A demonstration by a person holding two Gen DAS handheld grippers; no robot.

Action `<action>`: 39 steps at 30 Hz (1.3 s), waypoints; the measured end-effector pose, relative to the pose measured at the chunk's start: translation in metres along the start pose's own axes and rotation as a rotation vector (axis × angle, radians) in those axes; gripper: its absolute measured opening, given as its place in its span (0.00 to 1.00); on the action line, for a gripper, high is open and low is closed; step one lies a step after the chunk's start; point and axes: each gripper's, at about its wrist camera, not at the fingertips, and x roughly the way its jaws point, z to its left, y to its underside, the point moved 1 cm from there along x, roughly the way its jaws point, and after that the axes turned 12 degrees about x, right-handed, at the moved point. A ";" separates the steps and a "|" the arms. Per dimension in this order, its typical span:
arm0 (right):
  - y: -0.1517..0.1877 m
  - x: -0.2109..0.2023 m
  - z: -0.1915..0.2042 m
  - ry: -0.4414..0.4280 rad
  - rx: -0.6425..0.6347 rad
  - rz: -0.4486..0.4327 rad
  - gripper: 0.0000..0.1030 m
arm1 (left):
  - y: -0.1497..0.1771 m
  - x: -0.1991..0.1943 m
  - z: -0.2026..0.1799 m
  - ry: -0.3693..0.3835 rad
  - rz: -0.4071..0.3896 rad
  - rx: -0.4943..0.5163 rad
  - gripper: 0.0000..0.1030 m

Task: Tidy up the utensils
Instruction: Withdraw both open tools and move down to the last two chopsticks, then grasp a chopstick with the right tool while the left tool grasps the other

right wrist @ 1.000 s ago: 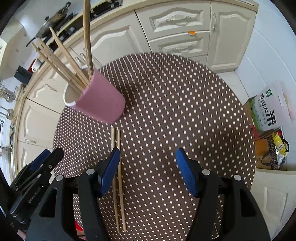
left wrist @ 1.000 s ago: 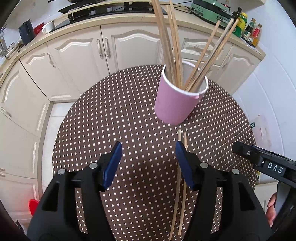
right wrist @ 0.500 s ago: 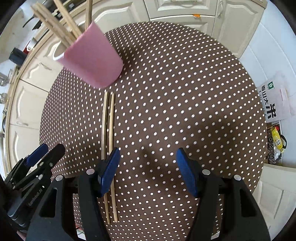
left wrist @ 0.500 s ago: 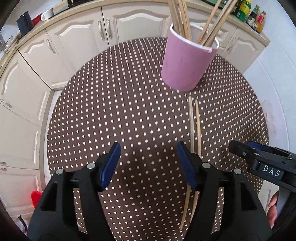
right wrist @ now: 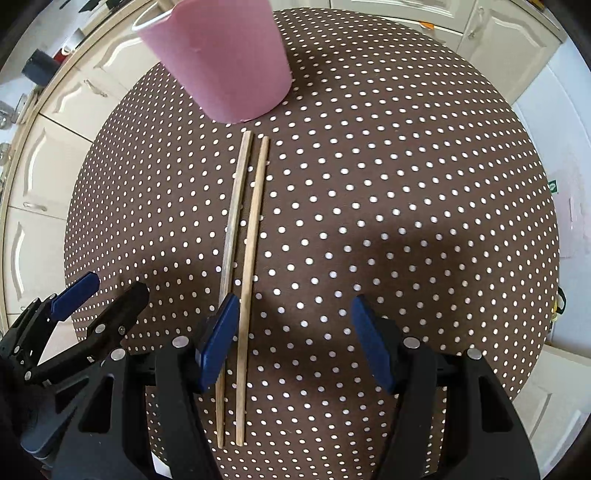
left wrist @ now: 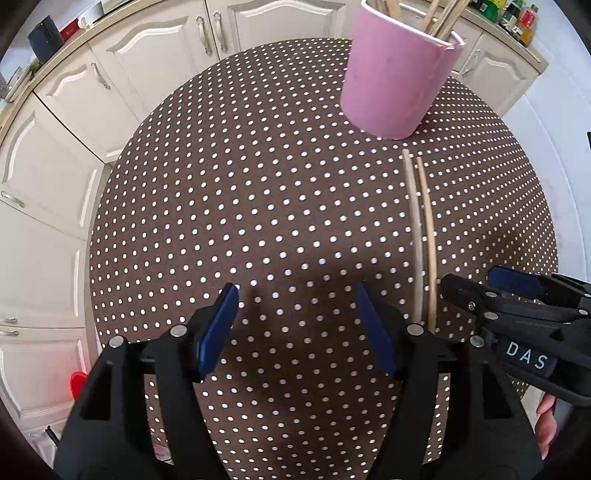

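A pink cup (left wrist: 399,74) (right wrist: 221,55) with several wooden chopsticks (left wrist: 439,18) in it stands at the far side of a round brown dotted table (left wrist: 258,184) (right wrist: 406,184). Two loose chopsticks (left wrist: 421,236) (right wrist: 245,258) lie side by side on the cloth below the cup. My left gripper (left wrist: 295,325) hangs over bare cloth left of them, its jaws opening with nothing between. My right gripper (right wrist: 291,332) is open, and its left pad (right wrist: 218,339) sits between the two sticks, so the right stick lies just inside the jaws.
Cream kitchen cabinets (left wrist: 110,92) and a counter curve round the far side of the table. Bottles (left wrist: 517,22) stand on the counter at upper right. A red object (left wrist: 77,384) lies on the floor at lower left. White wall and floor lie to the right.
Both grippers have come down toward the table, so the cup and loose chopsticks look larger. The right gripper has slid left over the two sticks. The left jaws have widened slightly.
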 end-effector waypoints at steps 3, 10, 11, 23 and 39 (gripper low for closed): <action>0.002 0.010 0.014 0.024 -0.016 0.008 0.59 | 0.001 0.003 0.004 -0.001 0.010 -0.004 0.64; 0.005 0.027 0.052 0.131 -0.080 -0.015 0.49 | 0.005 0.010 0.014 0.001 0.028 -0.005 0.65; 0.006 0.029 0.060 0.151 -0.097 -0.023 0.45 | 0.004 0.012 0.016 0.000 0.029 -0.003 0.65; -0.012 0.039 0.085 0.025 -0.044 -0.021 0.04 | -0.008 0.020 0.015 0.007 0.041 0.018 0.65; -0.013 0.048 0.056 -0.140 0.135 0.042 0.04 | -0.050 0.033 -0.058 0.070 0.041 0.126 0.65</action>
